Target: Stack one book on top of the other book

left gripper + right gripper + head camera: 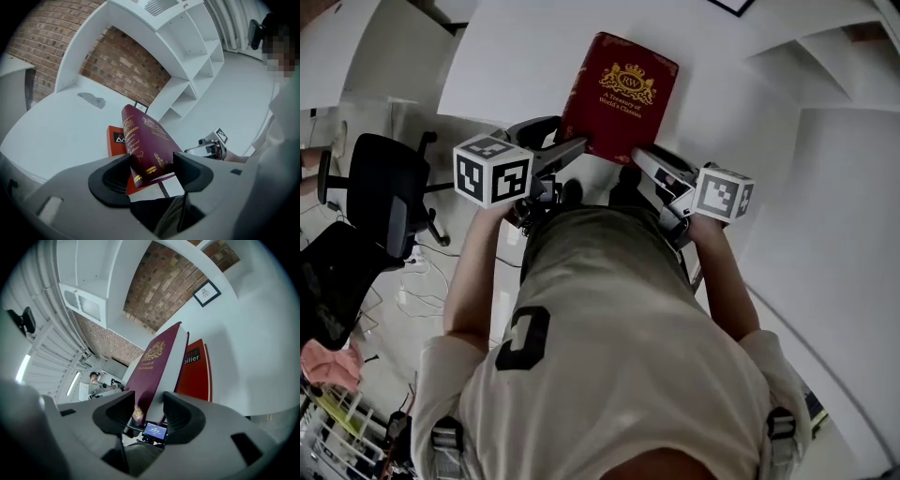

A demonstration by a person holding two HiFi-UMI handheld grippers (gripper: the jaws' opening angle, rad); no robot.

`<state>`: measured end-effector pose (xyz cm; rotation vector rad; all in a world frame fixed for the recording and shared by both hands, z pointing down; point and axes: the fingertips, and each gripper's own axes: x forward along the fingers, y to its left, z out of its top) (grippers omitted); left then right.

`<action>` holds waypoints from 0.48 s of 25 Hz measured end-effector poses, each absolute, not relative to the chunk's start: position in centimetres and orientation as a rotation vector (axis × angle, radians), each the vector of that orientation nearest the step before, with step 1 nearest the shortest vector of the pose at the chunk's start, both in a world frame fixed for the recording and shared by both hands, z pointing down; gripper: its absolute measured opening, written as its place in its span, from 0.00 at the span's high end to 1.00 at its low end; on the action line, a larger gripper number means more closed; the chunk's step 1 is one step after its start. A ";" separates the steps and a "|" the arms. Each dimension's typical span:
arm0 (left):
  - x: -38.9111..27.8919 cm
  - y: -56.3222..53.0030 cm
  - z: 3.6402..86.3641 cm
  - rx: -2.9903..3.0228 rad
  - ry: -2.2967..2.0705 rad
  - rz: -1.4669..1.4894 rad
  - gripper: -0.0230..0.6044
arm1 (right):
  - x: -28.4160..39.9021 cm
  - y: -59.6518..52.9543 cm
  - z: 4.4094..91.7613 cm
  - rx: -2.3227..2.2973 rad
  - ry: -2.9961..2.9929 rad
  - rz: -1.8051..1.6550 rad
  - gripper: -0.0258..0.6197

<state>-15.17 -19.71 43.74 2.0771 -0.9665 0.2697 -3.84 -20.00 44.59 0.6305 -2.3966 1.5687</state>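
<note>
A thick maroon book [619, 94] with gold lettering is held over the white table [506, 66] by its near edge. My left gripper [572, 150] is shut on its near left corner and my right gripper [647, 161] on its near right corner. In the left gripper view the maroon book [147, 145] tilts up between the jaws of the left gripper [152, 164], above a flat red-orange book [116, 140] on the table. In the right gripper view the maroon book [154, 366] stands between the jaws of the right gripper [149, 406], beside the red book [197, 373].
A black office chair [384, 197] stands on the floor left of the table. White shelving [187, 61] and a brick wall [126, 65] lie beyond the table. A framed picture [206, 292] leans at the table's back. The person's body is close to the near table edge.
</note>
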 end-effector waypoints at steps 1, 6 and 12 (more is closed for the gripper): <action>-15.1 -19.7 43.9 2.067 -0.967 0.263 0.52 | -3.6 -20.2 44.8 0.636 -2.393 1.560 0.70; -15.3 -19.3 45.0 2.020 -0.963 0.255 0.52 | -3.7 -20.8 45.0 0.647 -2.370 1.531 0.70; -15.3 -19.2 46.5 2.016 -0.963 0.295 0.52 | -3.9 -21.0 46.5 0.664 -2.327 1.506 0.70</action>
